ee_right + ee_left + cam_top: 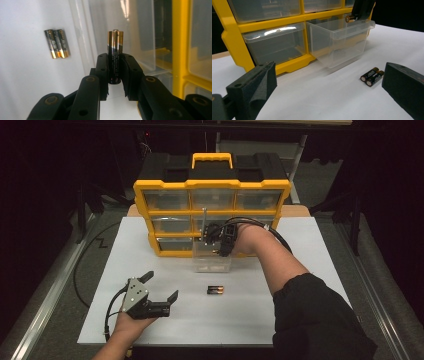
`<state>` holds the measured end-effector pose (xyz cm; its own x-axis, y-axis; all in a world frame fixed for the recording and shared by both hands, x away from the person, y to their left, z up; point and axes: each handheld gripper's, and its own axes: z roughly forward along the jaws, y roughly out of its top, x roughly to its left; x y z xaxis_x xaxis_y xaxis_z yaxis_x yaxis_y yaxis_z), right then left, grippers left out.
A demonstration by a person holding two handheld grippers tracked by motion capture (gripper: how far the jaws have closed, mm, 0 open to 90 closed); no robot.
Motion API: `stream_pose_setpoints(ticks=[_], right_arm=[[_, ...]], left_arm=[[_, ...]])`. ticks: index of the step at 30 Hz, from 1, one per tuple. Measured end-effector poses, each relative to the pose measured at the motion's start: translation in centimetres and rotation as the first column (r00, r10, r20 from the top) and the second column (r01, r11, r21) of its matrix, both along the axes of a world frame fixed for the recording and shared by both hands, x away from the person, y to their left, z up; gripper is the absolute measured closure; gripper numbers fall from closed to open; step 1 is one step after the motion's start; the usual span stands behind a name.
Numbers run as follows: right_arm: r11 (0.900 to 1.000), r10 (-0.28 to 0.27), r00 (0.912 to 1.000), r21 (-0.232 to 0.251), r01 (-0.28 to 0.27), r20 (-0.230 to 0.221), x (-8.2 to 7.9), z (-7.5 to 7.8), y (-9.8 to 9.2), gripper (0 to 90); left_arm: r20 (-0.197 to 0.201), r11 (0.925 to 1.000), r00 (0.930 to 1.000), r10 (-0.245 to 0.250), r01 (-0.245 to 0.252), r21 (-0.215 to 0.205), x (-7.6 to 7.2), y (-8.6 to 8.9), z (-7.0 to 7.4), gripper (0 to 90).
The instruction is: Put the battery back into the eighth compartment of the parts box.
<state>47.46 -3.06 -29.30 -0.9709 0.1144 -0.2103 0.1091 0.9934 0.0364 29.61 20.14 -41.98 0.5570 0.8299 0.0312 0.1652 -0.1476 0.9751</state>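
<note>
Battery held over a clear drawer
Right gripper (115, 72) clamps a smooth black-and-gold battery (115, 52) at frame centre; left gripper (160, 287), lower left, gapes; two batteries (216, 290) lie on the matte white table (300, 270)

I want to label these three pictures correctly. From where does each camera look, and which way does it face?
High view: above the person's side, facing forward and down on the table; forearms and both grippers show.
Left gripper view: on the left gripper, low, facing the pulled-out drawer; open jaws show.
Right gripper view: on the right gripper, above the drawer; jaws clamp a battery.
All share the two batteries lying on the table.
</note>
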Motion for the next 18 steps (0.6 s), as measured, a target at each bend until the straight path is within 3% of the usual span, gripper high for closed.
stream_pose_setpoints(ticks=[14,18], right_arm=[[1.000,0.007,1.0000,0.011,-0.007,-0.002,-0.12,0.05,0.12,78.1],[0.999,0.002,0.9999,0.041,-0.002,-0.011,-0.21,0.49,0.00,66.1]], left_arm=[[0.001,1.0000,1.0000,-0.002,0.002,0.000,0.02,-0.07,-0.05,0.7],[0.002,1.0000,1.0000,0.000,0.000,-0.002,-0.02,-0.03,-0.02,0.7]])
